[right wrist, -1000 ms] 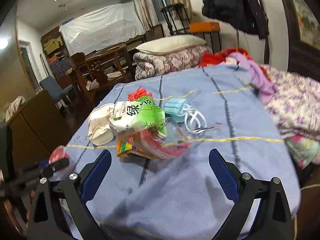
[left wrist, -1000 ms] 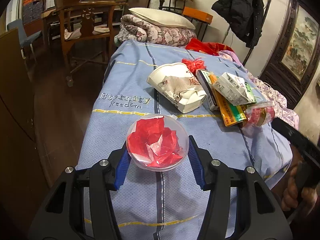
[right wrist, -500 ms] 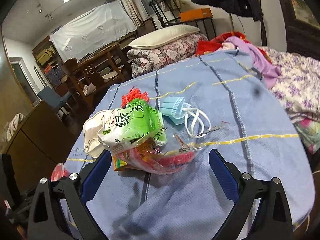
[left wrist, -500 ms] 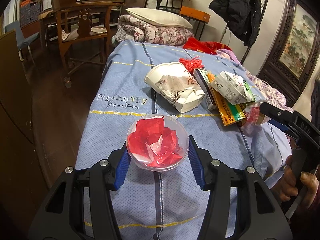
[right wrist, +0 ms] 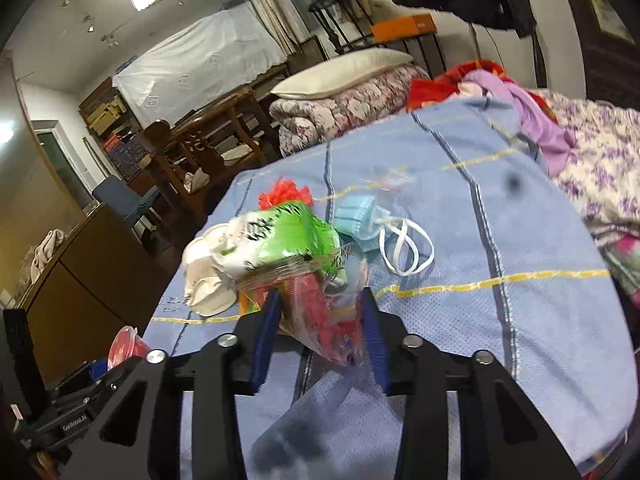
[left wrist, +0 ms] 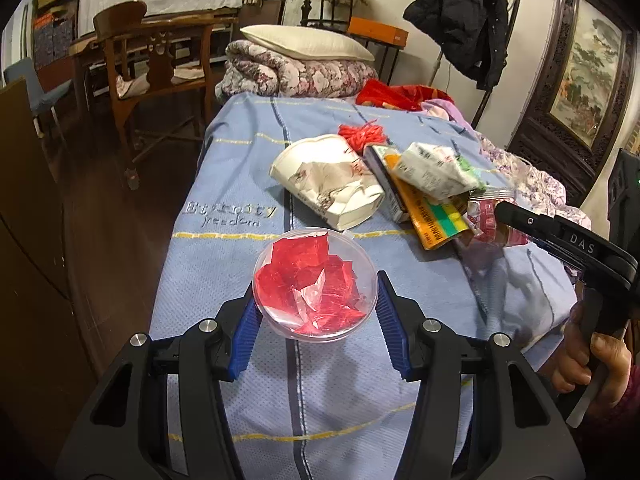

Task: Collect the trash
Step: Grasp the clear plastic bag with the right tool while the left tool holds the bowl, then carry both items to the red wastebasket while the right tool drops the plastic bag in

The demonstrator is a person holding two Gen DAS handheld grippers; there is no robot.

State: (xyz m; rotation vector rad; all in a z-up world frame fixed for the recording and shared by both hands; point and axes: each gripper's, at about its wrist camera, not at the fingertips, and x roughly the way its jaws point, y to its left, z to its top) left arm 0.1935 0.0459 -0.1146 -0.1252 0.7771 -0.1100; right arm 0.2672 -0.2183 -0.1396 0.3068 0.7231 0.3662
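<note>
My left gripper point(left wrist: 316, 308) is shut on a clear round plastic container point(left wrist: 315, 283) with red wrappers inside, held just above the blue blanket point(left wrist: 224, 264). My right gripper point(right wrist: 320, 320) has closed on a clear crinkly plastic packet with red contents point(right wrist: 324, 320); it also shows in the left wrist view point(left wrist: 490, 220). Trash lies in a pile on the blanket: a crushed white paper cup point(left wrist: 328, 180), a yellow-green box point(left wrist: 436, 216), a white-green pouch point(left wrist: 436, 170) and a red tuft point(left wrist: 362, 134). A blue face mask point(right wrist: 356, 224) lies beyond the pile.
A folded floral quilt with a pillow point(left wrist: 304, 60) lies at the far end. Wooden chairs point(left wrist: 156, 60) and a dark cabinet point(left wrist: 24, 216) stand left of the bed. Purple and red clothes point(right wrist: 520, 96) lie on the right. A black coat point(left wrist: 460, 16) hangs at the back.
My right gripper has moved in to the trash pile and its jaws have closed from wide open onto the clear packet. My left gripper holds the round container as before.
</note>
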